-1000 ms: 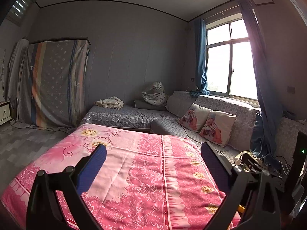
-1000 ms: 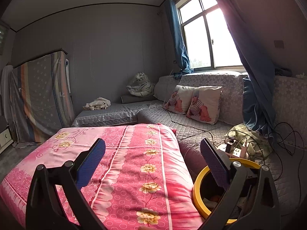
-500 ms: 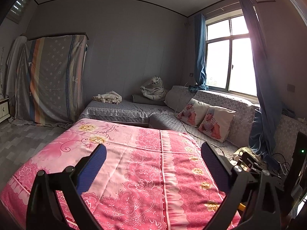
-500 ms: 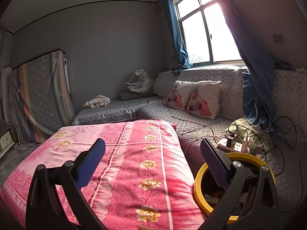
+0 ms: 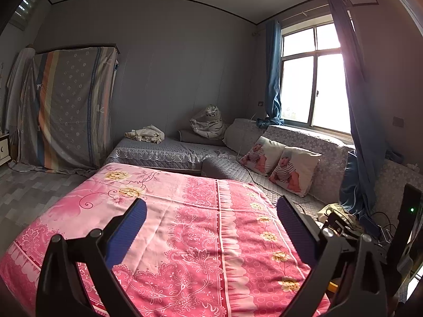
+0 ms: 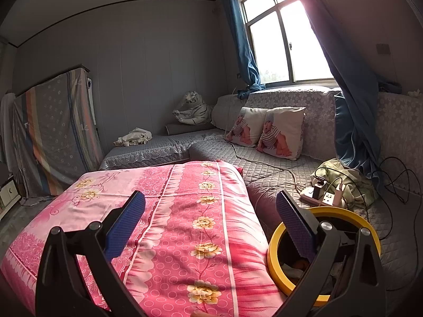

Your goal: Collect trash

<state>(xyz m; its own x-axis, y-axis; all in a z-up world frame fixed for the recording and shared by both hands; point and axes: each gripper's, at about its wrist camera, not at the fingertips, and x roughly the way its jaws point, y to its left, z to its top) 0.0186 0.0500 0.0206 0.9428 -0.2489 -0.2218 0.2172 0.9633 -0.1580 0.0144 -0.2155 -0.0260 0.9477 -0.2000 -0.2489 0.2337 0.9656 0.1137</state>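
Both grippers hover over a table draped in a pink flowered cloth (image 5: 190, 224) (image 6: 169, 211). My left gripper (image 5: 211, 224) is open with nothing between its blue pads. My right gripper (image 6: 210, 219) is open and empty too. A yellow-rimmed trash bin (image 6: 275, 253) stands at the table's right edge in the right wrist view, partly behind the right finger; some scraps lie inside it. In the left wrist view only a sliver of its yellow rim (image 5: 331, 286) shows low on the right. No loose trash is visible on the cloth.
A grey quilted corner sofa (image 6: 264, 163) wraps the back and right, with two baby-print pillows (image 6: 267, 132), a plush tiger (image 6: 191, 108) and crumpled cloth (image 6: 136, 136). A power strip with chargers (image 6: 321, 196) and cables lies by the bin. A cloth-covered cabinet (image 5: 68, 111) stands left.
Both views have tilted slightly, so the table and sofa sit a little lower or closer in frame. Both grippers stay open and empty.
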